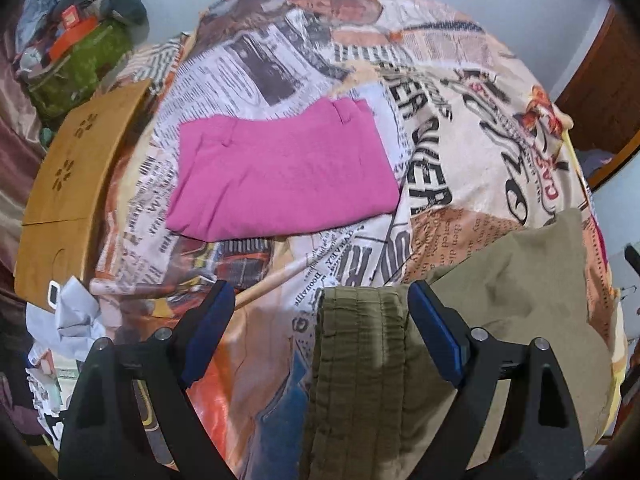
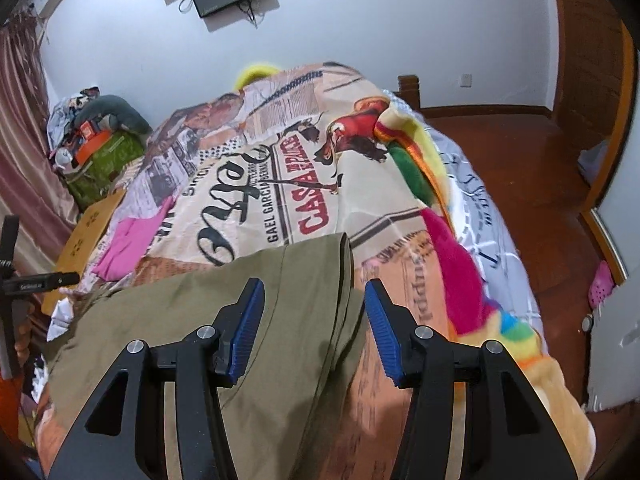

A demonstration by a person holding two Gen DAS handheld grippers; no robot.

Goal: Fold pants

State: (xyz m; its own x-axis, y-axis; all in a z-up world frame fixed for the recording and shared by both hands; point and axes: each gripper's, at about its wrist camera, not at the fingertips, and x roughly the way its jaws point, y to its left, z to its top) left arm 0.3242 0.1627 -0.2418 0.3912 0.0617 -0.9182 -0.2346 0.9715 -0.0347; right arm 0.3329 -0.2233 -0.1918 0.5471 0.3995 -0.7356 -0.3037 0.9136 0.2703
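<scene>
Olive-green pants (image 1: 520,280) lie on the newspaper-print bedspread (image 1: 440,120) at the near edge of the bed. Their ribbed waistband (image 1: 360,340) sits between the fingers of my left gripper (image 1: 320,286), close to the right pad, and neither pad presses on it. That gripper stands wide open. In the right wrist view one leg of the olive pants (image 2: 180,320) stretches away under my right gripper (image 2: 314,284), which is open above the hem (image 2: 344,248) with its blue pads clear of the cloth. Pink pants (image 1: 280,180) lie folded in the middle of the bed.
A wooden board (image 1: 72,168) leans at the bed's left edge, with a green bag and clutter (image 1: 80,64) behind it. Crumpled white paper (image 1: 76,320) lies near left. A bright fleece blanket (image 2: 452,264) runs along the right side. Wooden floor (image 2: 540,200) lies beyond.
</scene>
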